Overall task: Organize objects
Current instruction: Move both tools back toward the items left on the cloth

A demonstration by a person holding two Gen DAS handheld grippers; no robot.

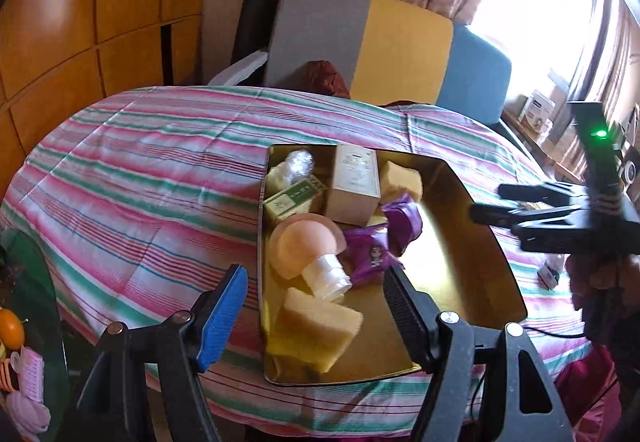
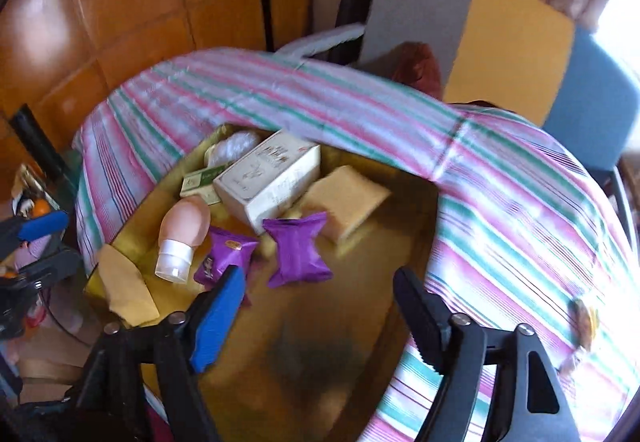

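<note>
Now | both tongs (image 1: 314,306) (image 2: 318,302) gaping, empty | above gold tray (image 1: 460,282)

— Carrying everything?
— A table under a striped cloth (image 1: 132,178), pink, green and white.
— Directly on it?
— A shiny gold tray (image 1: 472,242), set toward the near right, holding the boxes, sponges and packets. Also a small item (image 1: 547,273) just beside the tray's right edge, too blurred to identify.
</note>
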